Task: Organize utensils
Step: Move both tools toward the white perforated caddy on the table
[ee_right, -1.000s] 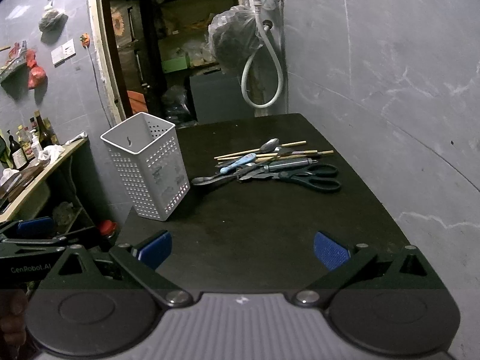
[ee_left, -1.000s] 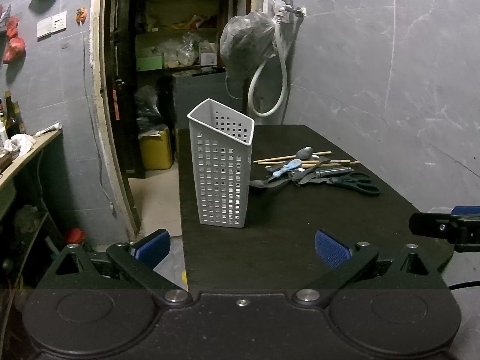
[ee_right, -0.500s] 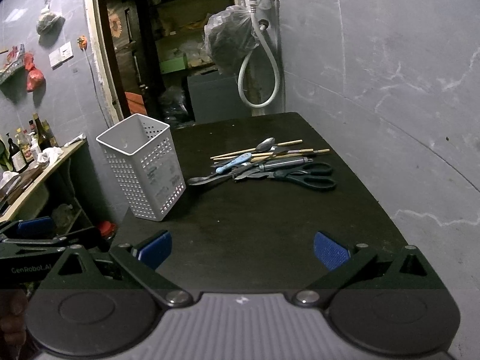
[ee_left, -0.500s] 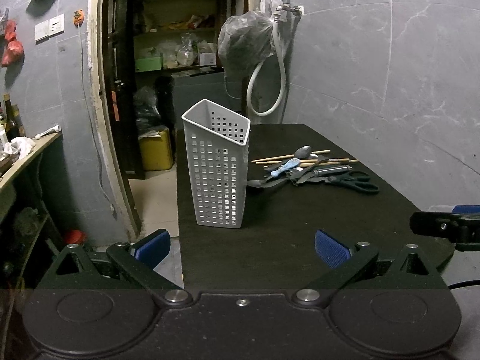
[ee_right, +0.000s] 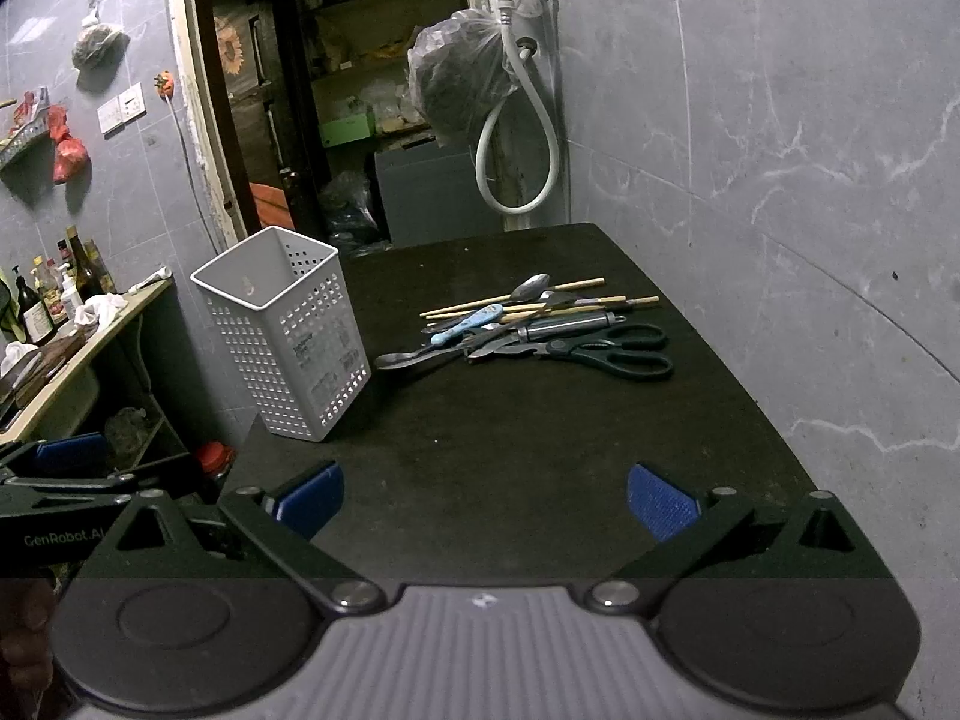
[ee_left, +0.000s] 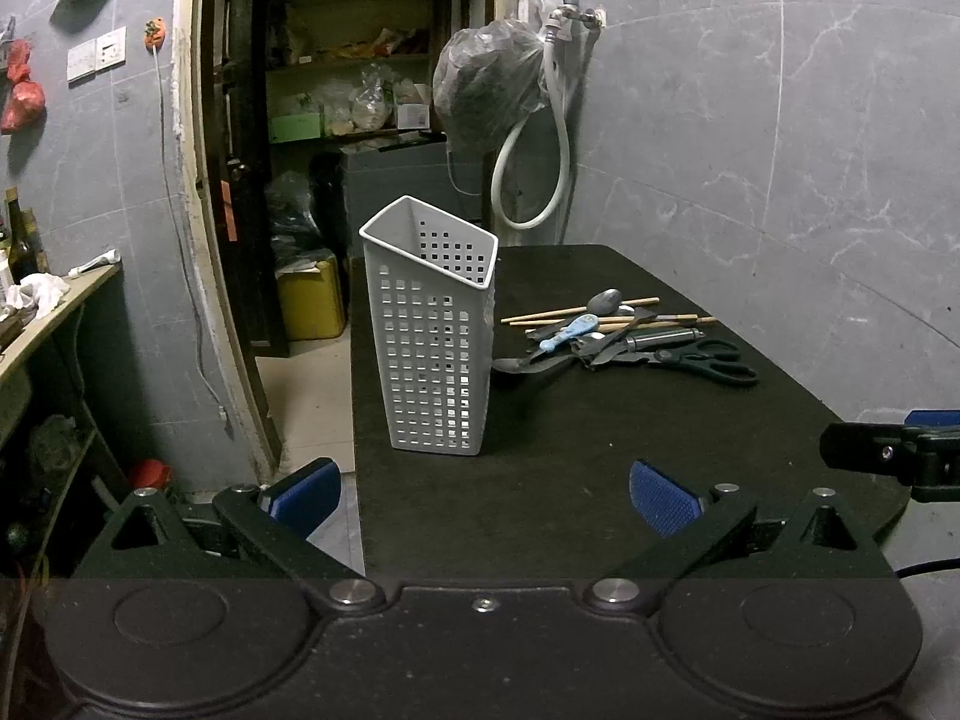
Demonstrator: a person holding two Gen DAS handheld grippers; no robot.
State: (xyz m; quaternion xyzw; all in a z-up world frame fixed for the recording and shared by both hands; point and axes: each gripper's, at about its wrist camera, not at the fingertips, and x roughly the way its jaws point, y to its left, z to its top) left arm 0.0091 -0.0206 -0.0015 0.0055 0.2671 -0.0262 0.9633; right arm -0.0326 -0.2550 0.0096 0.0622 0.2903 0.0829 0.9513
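Worktop [ee_right: 540, 450]: dark, carries everything.
Basket [ee_right: 282, 330]: upright at left edge, apparently empty; inside only partly visible.
Utensils [ee_right: 540, 324]: all heaped beside basket, none sorted.
Left gripper [ee_left: 483, 495]: wide, empty.
Right gripper [ee_right: 483, 495]: wide, empty.

Black desk [ee_left: 600, 438] set against grey marbled wall. White hose [ee_left: 528, 180] looped under a tap, dark plastic bag [ee_left: 486, 90] hanging beside it. Yellow jerrycan [ee_left: 312, 300] on floor past doorway. Bottles [ee_right: 36, 300] on side shelf.
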